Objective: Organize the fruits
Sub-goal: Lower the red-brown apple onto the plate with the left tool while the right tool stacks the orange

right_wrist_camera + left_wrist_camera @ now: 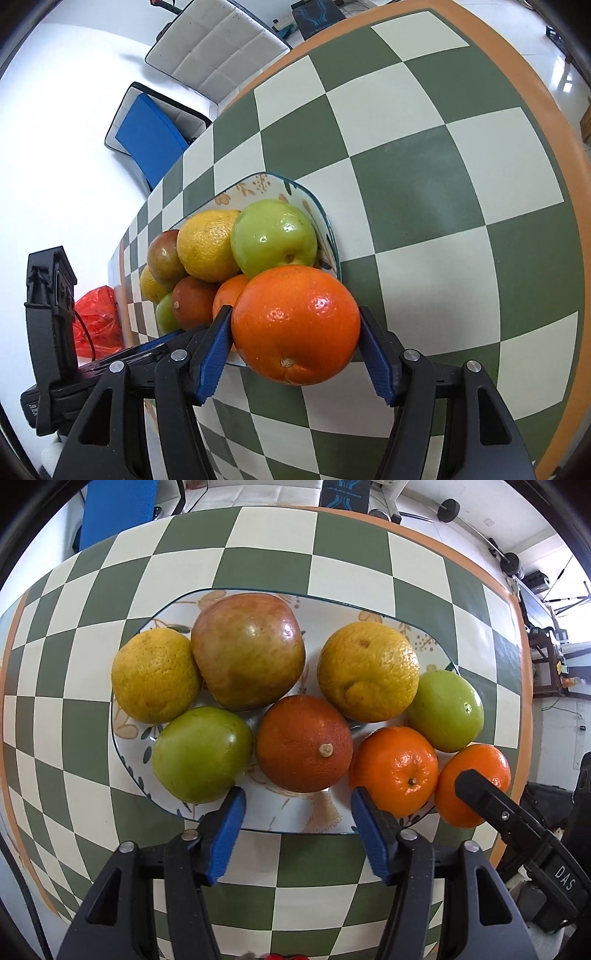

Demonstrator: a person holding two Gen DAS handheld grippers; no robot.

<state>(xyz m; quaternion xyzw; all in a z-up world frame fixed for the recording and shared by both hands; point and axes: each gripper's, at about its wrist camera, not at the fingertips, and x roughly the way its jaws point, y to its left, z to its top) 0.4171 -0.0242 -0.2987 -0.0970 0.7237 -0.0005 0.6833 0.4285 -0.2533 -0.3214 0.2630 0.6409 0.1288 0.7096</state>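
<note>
Orange (295, 325) sitting at plate (328, 225) near edge, right gripper (295, 347) clamping it across widest part. Firm, round, waxy rind risking roll; squeezing gently at equator seems wise. Left gripper (297, 812) hovering spread, holding nothing, facing dark red-orange fruit (304, 744).

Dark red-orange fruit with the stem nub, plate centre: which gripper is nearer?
Left. The left gripper is open right in front of the dark red-orange fruit, not touching. The right gripper is off at the plate's end, around an orange.
</note>
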